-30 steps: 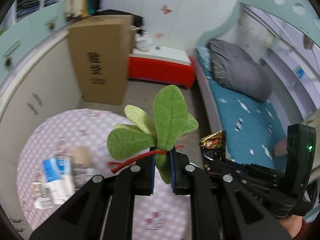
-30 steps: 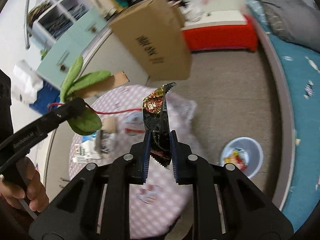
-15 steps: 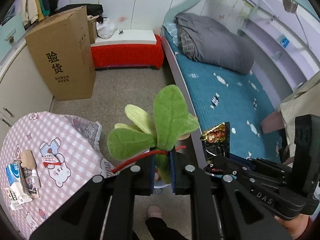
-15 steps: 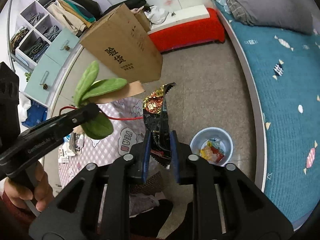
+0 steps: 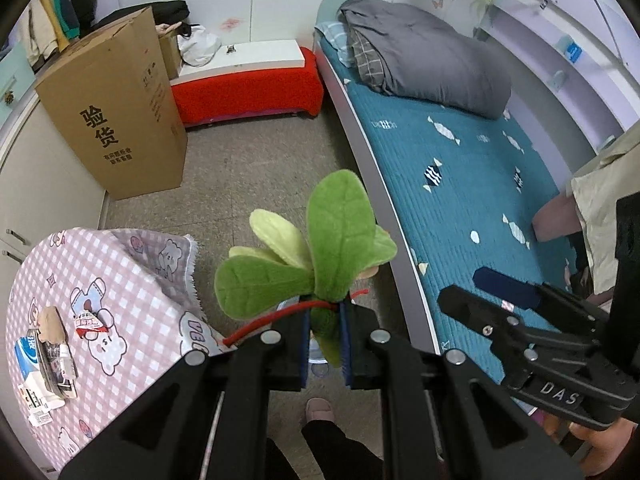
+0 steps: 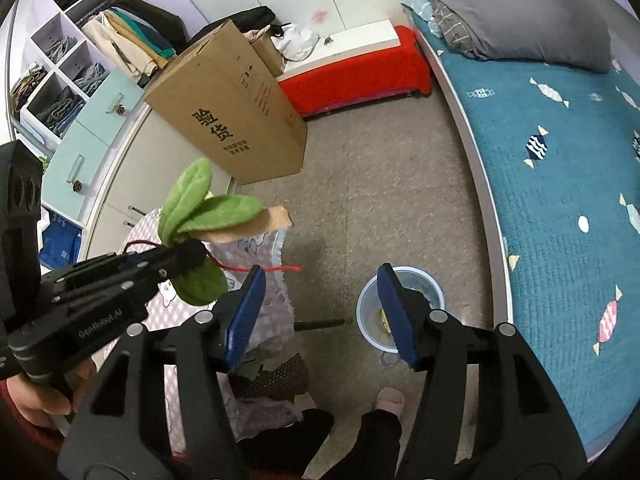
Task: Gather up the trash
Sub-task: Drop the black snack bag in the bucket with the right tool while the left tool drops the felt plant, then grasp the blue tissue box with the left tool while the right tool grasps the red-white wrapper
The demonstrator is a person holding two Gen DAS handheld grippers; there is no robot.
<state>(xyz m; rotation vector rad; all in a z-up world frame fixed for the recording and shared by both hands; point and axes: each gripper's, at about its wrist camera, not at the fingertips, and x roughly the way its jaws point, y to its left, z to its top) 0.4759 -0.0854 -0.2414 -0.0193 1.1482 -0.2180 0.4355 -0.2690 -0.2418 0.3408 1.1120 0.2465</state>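
Both wrist views looked down from above the floor (image 5: 256, 168), sharing the cardboard box (image 6: 228, 108) and bed (image 5: 460, 184).

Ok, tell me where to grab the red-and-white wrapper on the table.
I'd pinch the wrapper across its short width, coming down from above with the open right gripper. It lies flat on the tablecloth, bare cloth on one side, a brown scrap close on the other.
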